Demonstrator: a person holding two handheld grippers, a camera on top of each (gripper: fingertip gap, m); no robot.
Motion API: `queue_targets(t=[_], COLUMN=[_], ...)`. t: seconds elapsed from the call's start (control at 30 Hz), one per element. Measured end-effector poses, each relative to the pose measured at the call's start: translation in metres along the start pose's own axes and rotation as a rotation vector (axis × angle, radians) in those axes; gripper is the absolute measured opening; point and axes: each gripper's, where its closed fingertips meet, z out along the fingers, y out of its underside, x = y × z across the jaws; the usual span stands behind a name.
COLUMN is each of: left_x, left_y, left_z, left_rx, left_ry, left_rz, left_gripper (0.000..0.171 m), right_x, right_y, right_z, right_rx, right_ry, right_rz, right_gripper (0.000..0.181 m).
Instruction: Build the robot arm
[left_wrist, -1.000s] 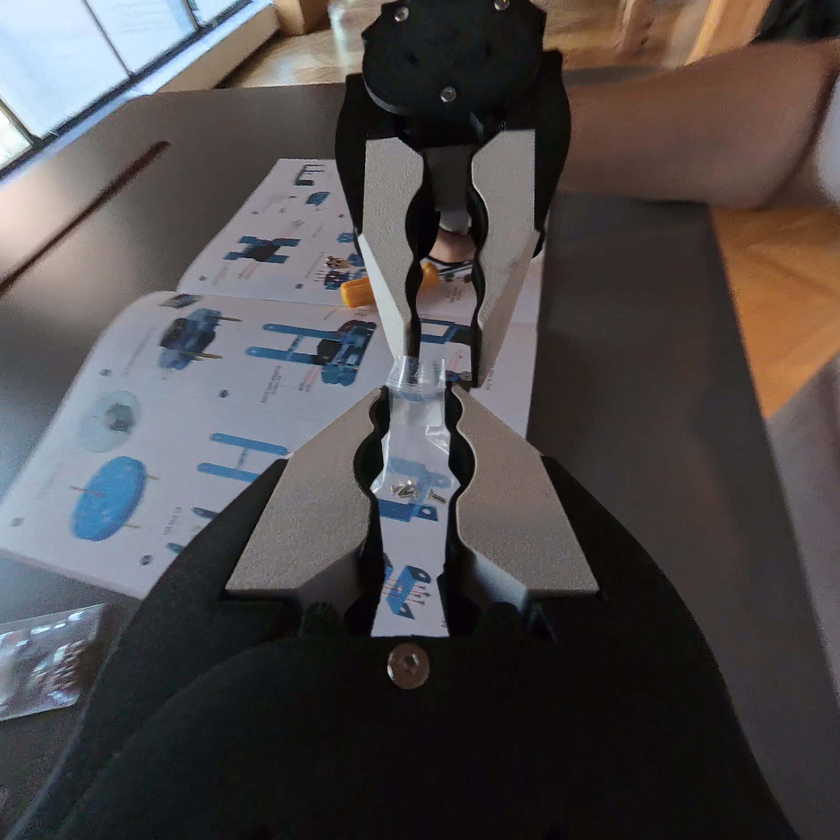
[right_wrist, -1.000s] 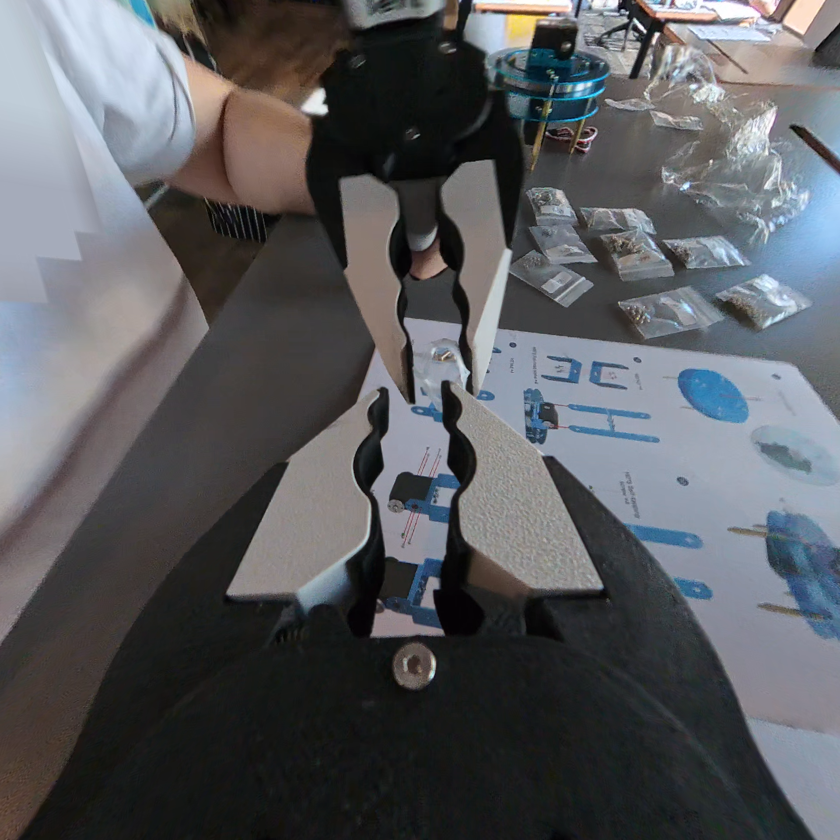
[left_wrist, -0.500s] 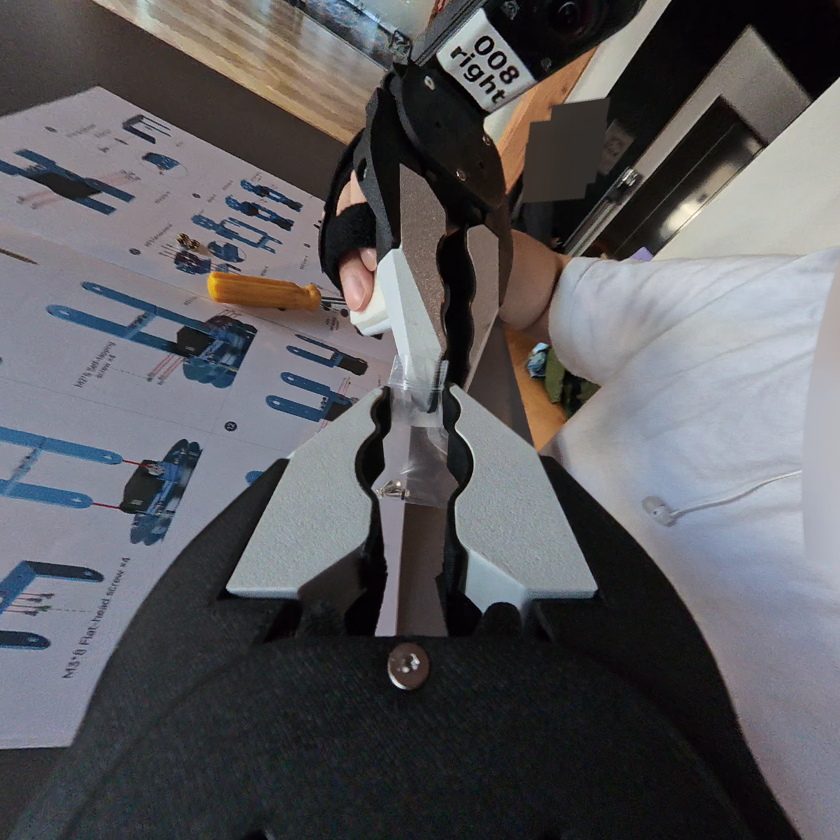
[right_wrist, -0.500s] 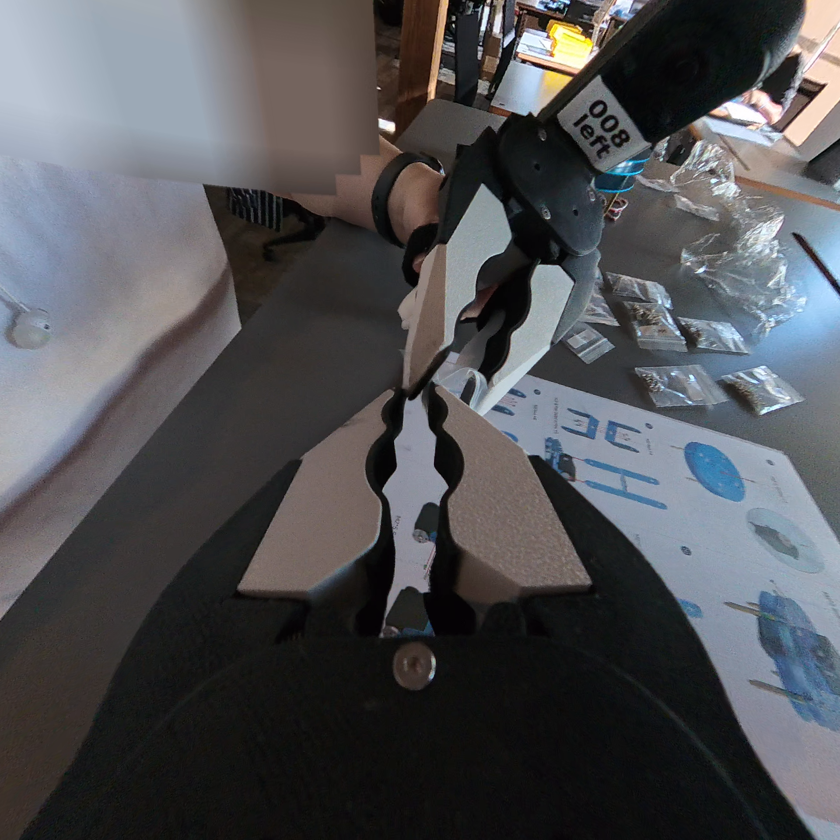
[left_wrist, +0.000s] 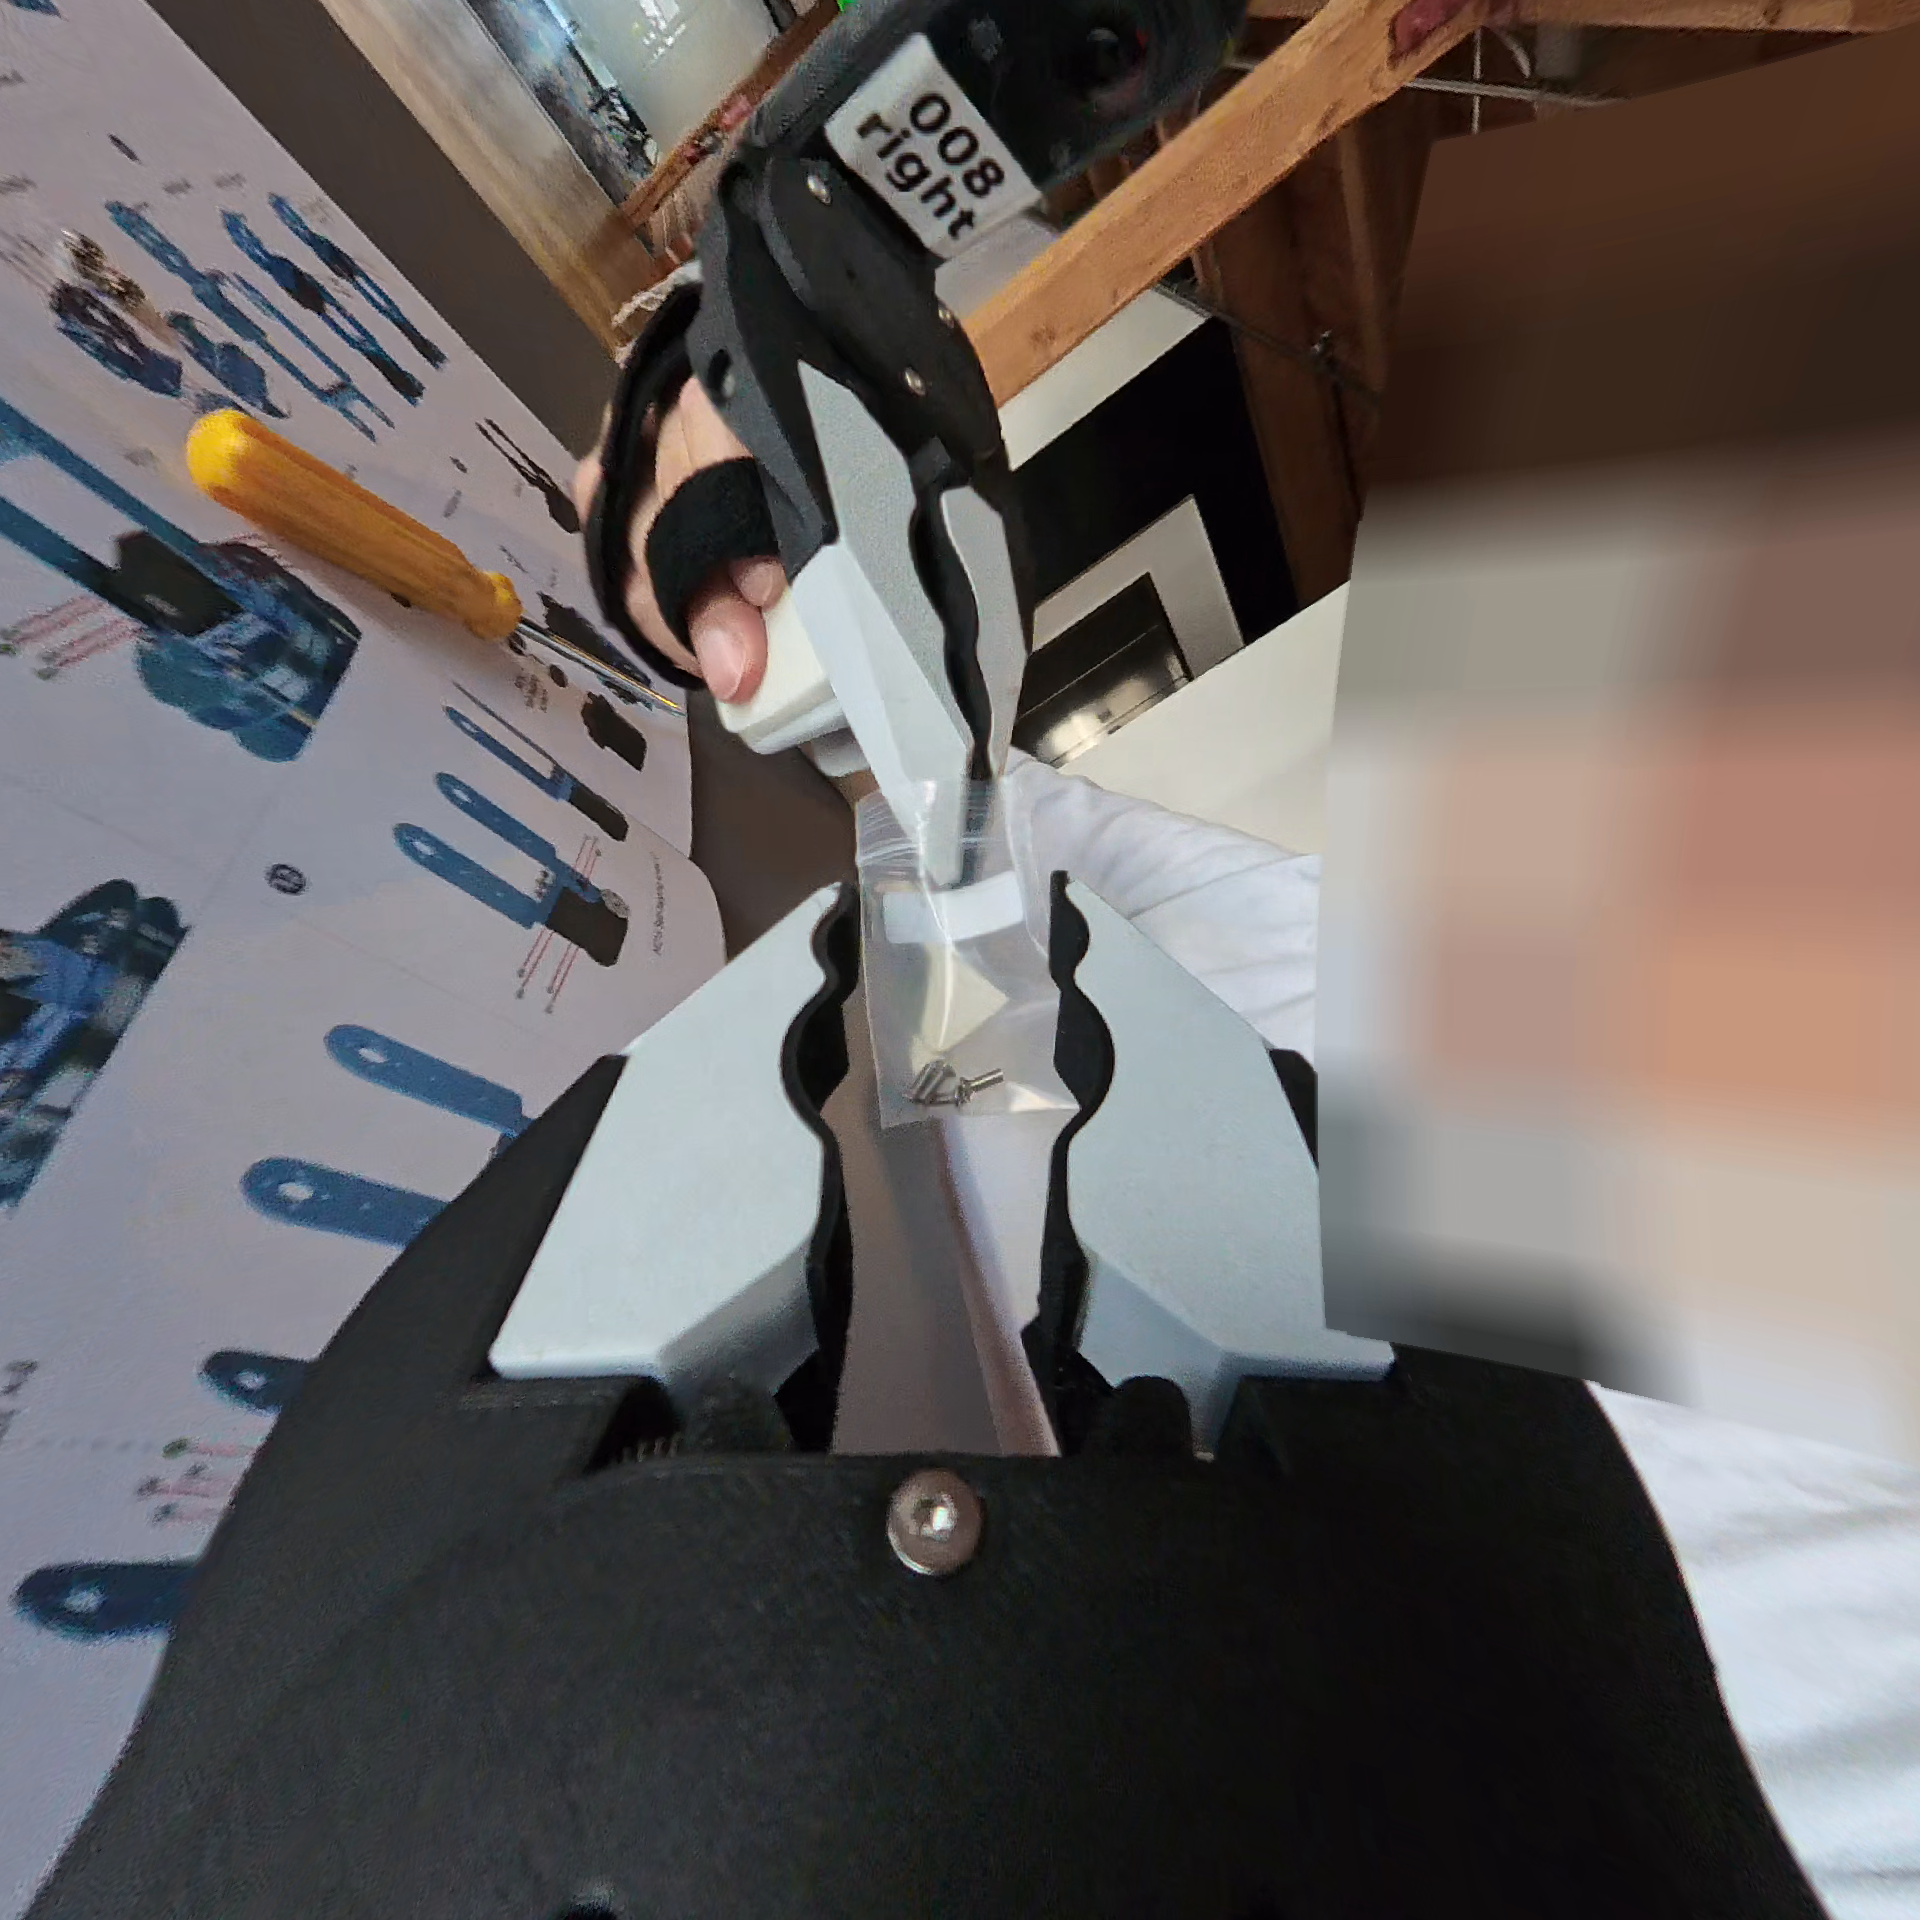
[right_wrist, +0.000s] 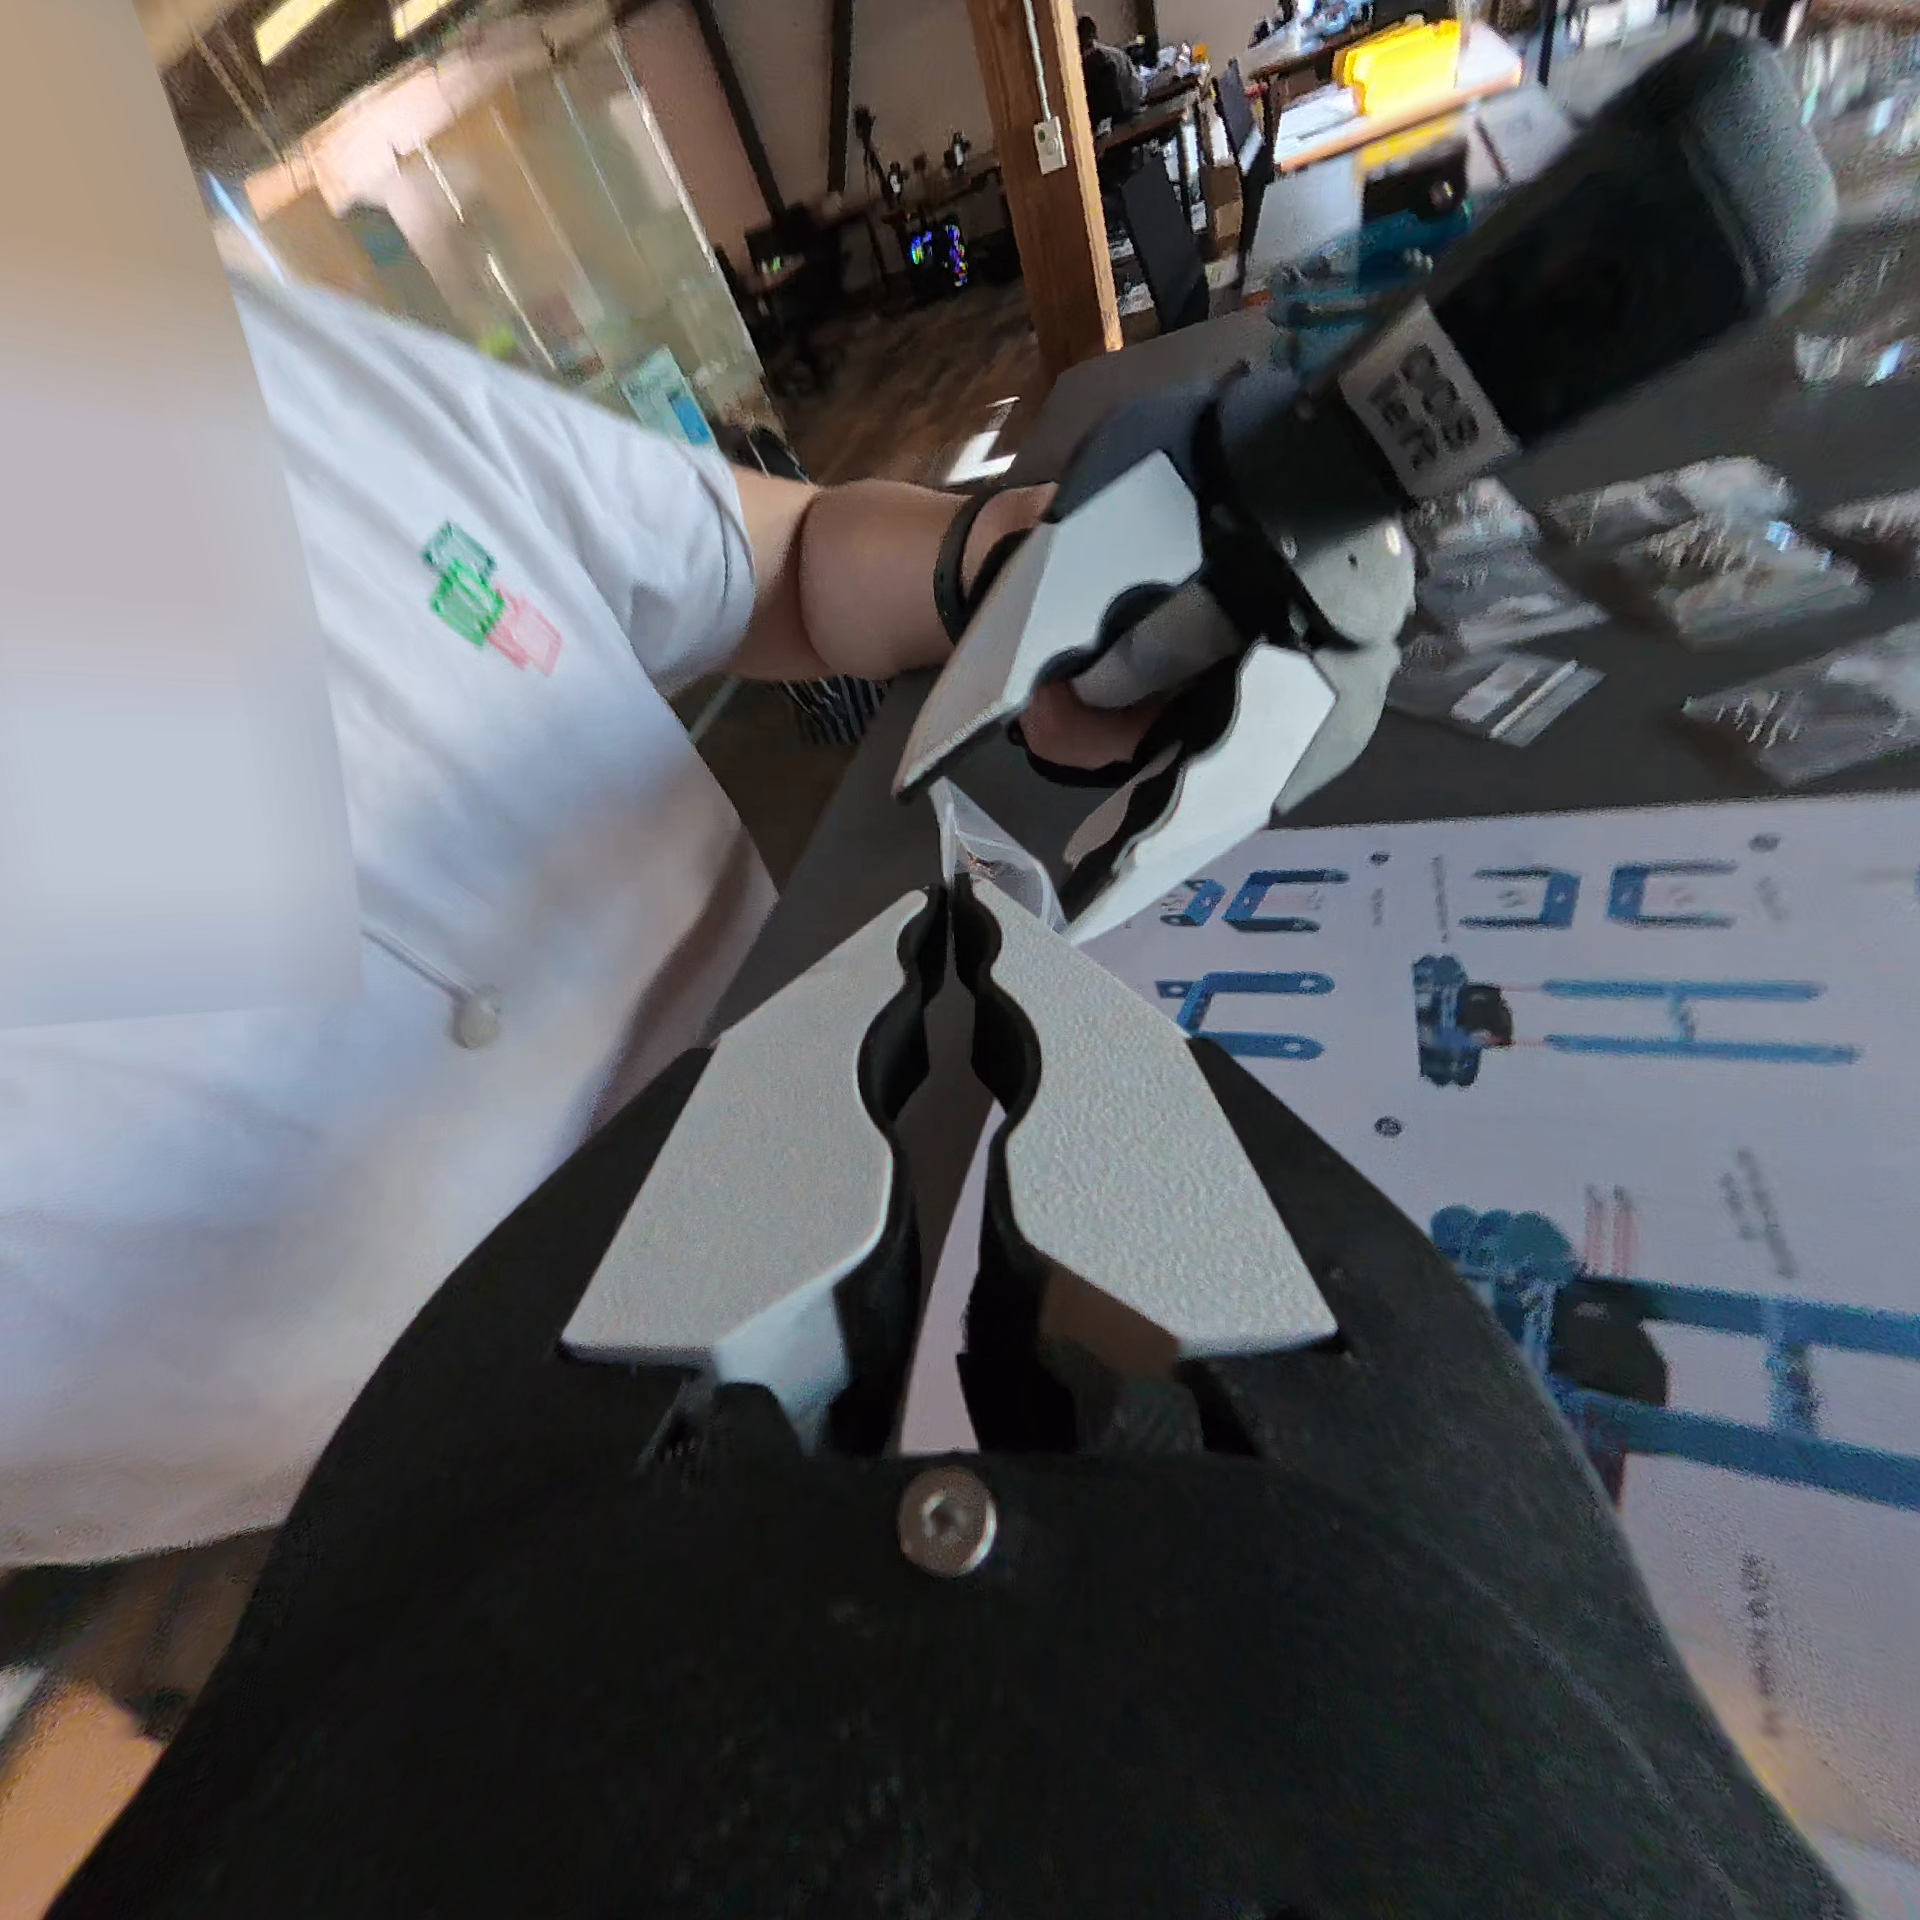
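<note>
**Clear plastic bag of screws now hangs from the right gripper alone**

The left gripper, clamped on the bag half a second ago, has spread wide; its fingers flank the bag without pinching it. The right gripper is closed on the bag's top edge. Inside the bag lie a few small screws, three or four. Left of the bag, one orange-handled screwdriver rests on one instruction sheet on the worktop.

My two wrist cams face each other close-up, L toward the right gripper, R toward the left gripper, sharing the small bag and manual.
</note>
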Motion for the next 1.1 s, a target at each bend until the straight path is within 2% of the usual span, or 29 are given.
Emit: queue_targets(t=[0.13, 0.2, 0.3, 0.43, 0.63, 0.73, 1.03, 1.1], left_x=[-0.014, -0.019, -0.024, -0.033, -0.047, -0.046, -0.05, -0.054], left_y=[-0.006, -0.003, 0.003, 0.008, 0.003, -0.003, -0.014, -0.019], left_z=[-0.019, -0.026, -0.03, -0.034, -0.029, -0.025, -0.025, -0.026], left_rx=[-0.011, -0.053, -0.099, -0.138, -0.089, -0.046, -0.027, -0.042], left_ry=[-0.194, -0.265, -0.312, -0.36, -0.385, -0.361, -0.438, -0.503], left_rz=[0.118, 0.146, 0.165, 0.159, 0.135, 0.139, 0.211, 0.272], left_gripper=[0.047, 0.045, 0.027, 0.008, 0.009, 0.0, 0.0, 0.012], right_x=[0.01, 0.018, 0.034, 0.051, 0.059, 0.062, 0.06, 0.059], right_y=[-0.003, -0.001, 0.001, 0.013, 0.014, 0.014, 0.004, -0.001], right_z=[-0.006, -0.008, -0.015, -0.022, -0.026, -0.03, -0.049, -0.059], right_rx=[0.037, 0.041, 0.095, 0.113, 0.152, 0.172, 0.195, 0.185], right_ry=[-0.029, -0.024, -0.012, 0.027, 0.04, 0.039, 0.054, 0.083], right_rz=[0.242, 0.364, 0.603, 0.76, 0.845, 0.874, 0.85, 0.82], right_gripper=[0.0, 0.0, 0.0, 0.0, 0.0, 0.0, 0.0, 0.0])
